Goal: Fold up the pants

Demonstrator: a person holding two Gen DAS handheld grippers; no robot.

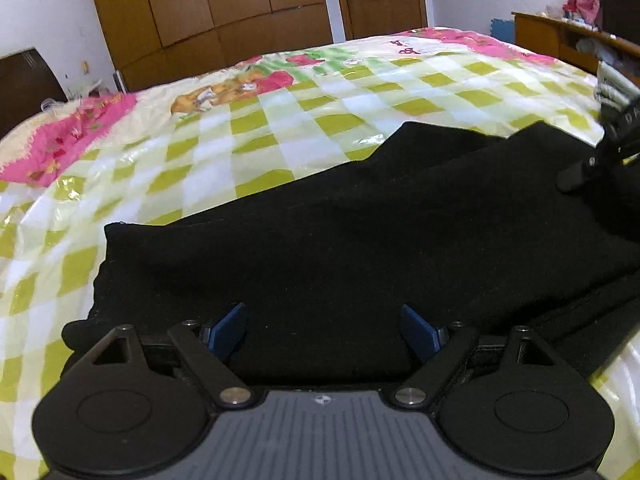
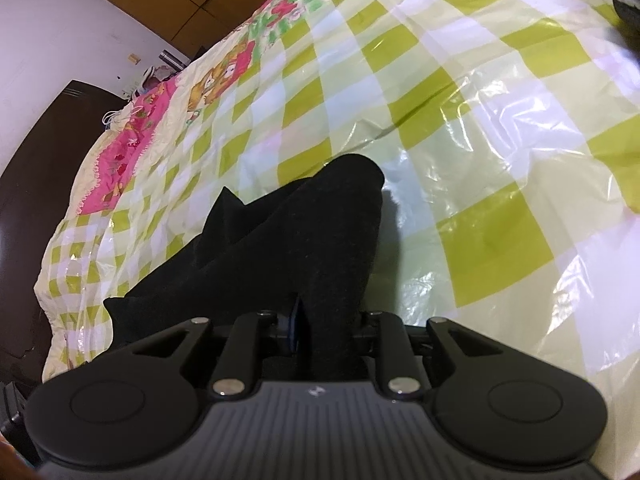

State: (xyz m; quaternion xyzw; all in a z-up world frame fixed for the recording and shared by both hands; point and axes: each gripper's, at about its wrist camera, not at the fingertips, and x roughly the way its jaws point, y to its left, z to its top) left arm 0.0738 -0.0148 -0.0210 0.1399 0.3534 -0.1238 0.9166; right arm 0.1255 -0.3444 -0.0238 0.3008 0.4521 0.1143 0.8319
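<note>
The black pants (image 1: 340, 240) are being laid lengthwise across the bed (image 1: 280, 120), long axis running left to right. The left tongs (image 1: 323, 330) are spread above them; the right tongs (image 2: 326, 330) are pinching a fabric fold.

A: What lies around the pants (image 1: 320, 240)?

B: Beyond them the checked sheet (image 1: 280, 120) runs bare up to the pink border (image 1: 60, 140), and left of them too. Right of the pants the right gripper (image 1: 592, 168) blocks the way.

A: Farther out?

B: A desk (image 1: 560, 40) beyond their right end, a wardrobe (image 1: 208, 12) well behind them.
</note>
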